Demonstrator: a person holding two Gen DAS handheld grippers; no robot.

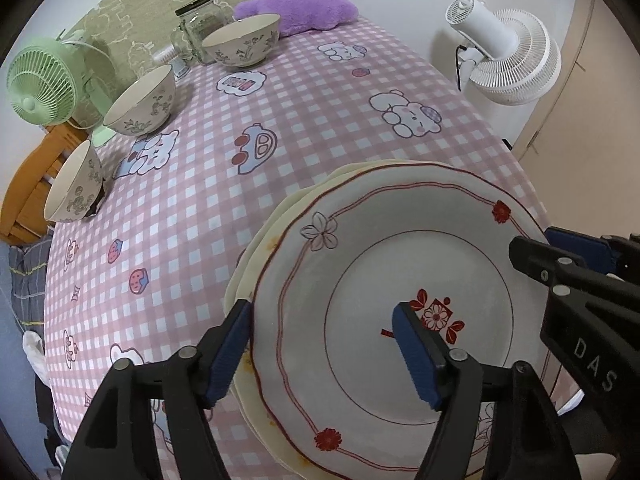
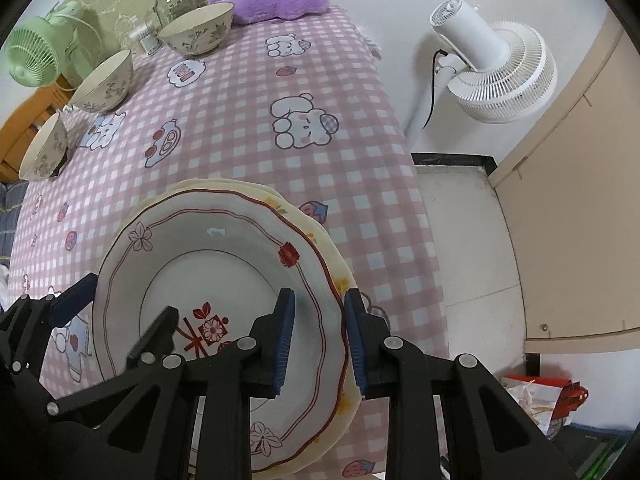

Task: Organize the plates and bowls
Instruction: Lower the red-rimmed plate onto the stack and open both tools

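Observation:
A stack of plates sits at the near edge of the pink checked table; the top plate (image 1: 400, 280) (image 2: 224, 280) is white with a red wavy line and flowers, over cream plates (image 1: 256, 248) (image 2: 320, 240). My left gripper (image 1: 320, 344) is open, its jaws straddling the stack's left rim. My right gripper (image 2: 318, 340) is open, its jaws straddling the right rim; it also shows in the left wrist view (image 1: 560, 256). Three floral bowls (image 1: 242, 40) (image 1: 142, 100) (image 1: 74, 184) stand along the far left side.
A green desk fan (image 1: 36, 84), a glass jar (image 1: 200, 20) and a purple plush cushion (image 1: 296, 6) stand at the table's far end. A white floor fan (image 2: 496, 68) stands right of the table. A bag of clutter (image 2: 544, 400) lies on the floor.

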